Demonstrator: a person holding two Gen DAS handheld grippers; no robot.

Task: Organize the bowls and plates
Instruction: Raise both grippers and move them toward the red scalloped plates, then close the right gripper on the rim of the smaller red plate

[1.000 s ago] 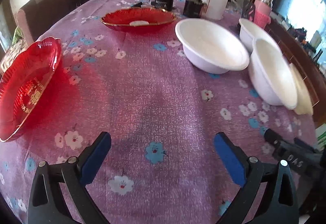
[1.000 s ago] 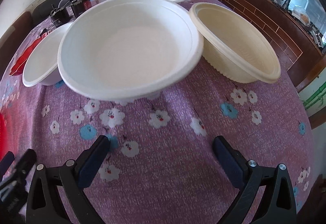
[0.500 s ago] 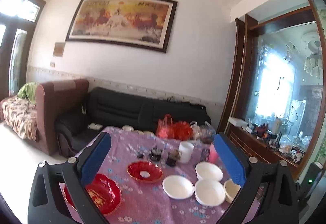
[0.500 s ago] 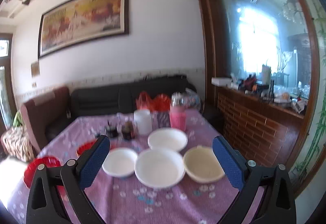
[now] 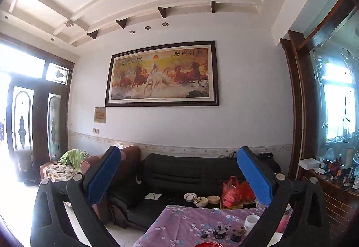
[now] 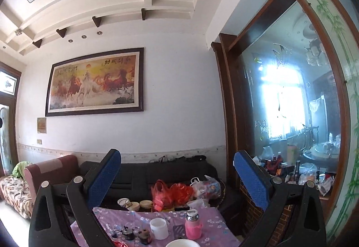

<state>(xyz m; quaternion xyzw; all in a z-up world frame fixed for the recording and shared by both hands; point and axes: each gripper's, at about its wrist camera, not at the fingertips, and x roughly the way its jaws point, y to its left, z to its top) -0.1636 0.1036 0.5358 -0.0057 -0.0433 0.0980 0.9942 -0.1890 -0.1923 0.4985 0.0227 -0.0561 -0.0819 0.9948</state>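
Note:
Both grippers point high at the back wall, well above the table. My left gripper [image 5: 178,152] is open with nothing between its blue pads. Only the rim of a red plate [image 5: 206,245] shows at the bottom edge of the left wrist view. My right gripper [image 6: 177,154] is open too and holds nothing. The rim of a white bowl [image 6: 182,243] peeks in at the bottom of the right wrist view, with a sliver of red plate [image 6: 119,243] to its left. The other plates and bowls are out of view.
The far end of the purple flowered table [image 5: 179,220] carries a white jar [image 6: 158,228], a pink bottle [image 6: 193,224], small dark pots [image 6: 129,233] and red bags [image 6: 170,195]. Behind stand a black sofa [image 5: 190,170], a brown armchair [image 6: 51,170] and a wooden cabinet [image 5: 332,188].
Both grippers have tilted further upward. The table has sunk to the bottom of both views, and most of the bowls and plates have dropped out of sight.

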